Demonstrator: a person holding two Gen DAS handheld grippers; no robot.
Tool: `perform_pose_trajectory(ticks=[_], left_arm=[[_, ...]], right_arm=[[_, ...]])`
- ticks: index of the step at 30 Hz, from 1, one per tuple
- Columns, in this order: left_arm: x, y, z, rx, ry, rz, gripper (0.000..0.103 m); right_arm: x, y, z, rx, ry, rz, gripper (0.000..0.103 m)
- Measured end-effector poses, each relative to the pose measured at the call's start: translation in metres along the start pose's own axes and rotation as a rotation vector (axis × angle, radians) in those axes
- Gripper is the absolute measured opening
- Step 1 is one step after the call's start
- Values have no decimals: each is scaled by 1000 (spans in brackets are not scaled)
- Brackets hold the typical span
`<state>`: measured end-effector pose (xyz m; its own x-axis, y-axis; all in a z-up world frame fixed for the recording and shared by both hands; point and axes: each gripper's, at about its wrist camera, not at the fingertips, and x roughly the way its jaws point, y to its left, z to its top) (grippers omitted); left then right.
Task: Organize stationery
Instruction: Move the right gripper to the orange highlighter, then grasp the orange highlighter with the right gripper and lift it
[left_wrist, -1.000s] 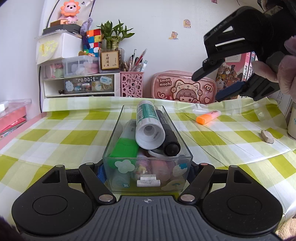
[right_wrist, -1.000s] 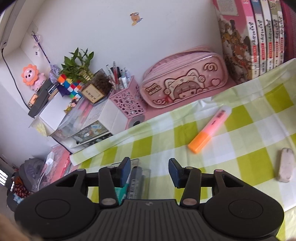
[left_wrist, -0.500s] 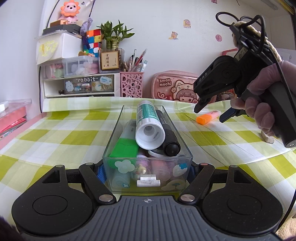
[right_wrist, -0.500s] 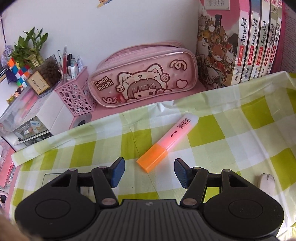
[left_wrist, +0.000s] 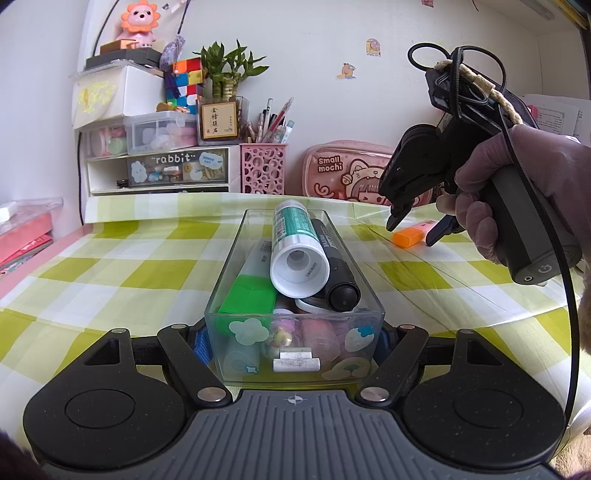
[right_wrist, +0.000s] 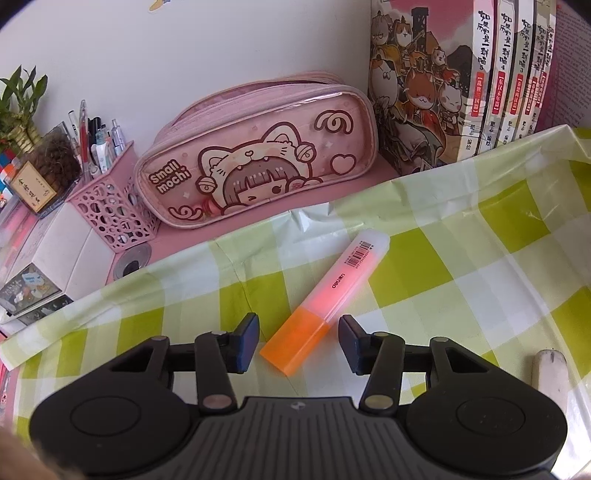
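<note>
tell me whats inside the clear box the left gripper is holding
In the clear box: a white-and-green tube atop a black marker, a green highlighter; small pink pieces below, partly covered and unclear.

Bright, even daylight in both views; source direction not clear. Soft faint shadows only. Mild glare on clear organizer box (left_wrist: 295, 325) front wall and on pencil case (right_wrist: 255, 155) plastic. Strong fisheye bending at edges: books (right_wrist: 480, 74) lean, tablecloth (left_wrist: 110, 266) checks curve. Dark vignette in corners. Centre sharp, far-corner detail smeared. No motion blur.
</note>
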<state>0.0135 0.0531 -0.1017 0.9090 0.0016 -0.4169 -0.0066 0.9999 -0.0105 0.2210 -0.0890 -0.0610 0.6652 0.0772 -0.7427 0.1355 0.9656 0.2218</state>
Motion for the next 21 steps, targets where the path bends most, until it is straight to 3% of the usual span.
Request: perform_pose_trajectory(ticks=[4,9,16,21], left_arm=[[0,0,0,0,0,0,75],[0,0,0,0,0,0,75],[0,0,0,0,0,0,75],[0,0,0,0,0,0,75]], right_arm=[[1,5,-3,-40,-11,-43,54],[-3,4,-10,-99,-7,-16,49],[-15,17,-39,-371,-27,18,47],[-32,3,-45,-398,-11,81,47]])
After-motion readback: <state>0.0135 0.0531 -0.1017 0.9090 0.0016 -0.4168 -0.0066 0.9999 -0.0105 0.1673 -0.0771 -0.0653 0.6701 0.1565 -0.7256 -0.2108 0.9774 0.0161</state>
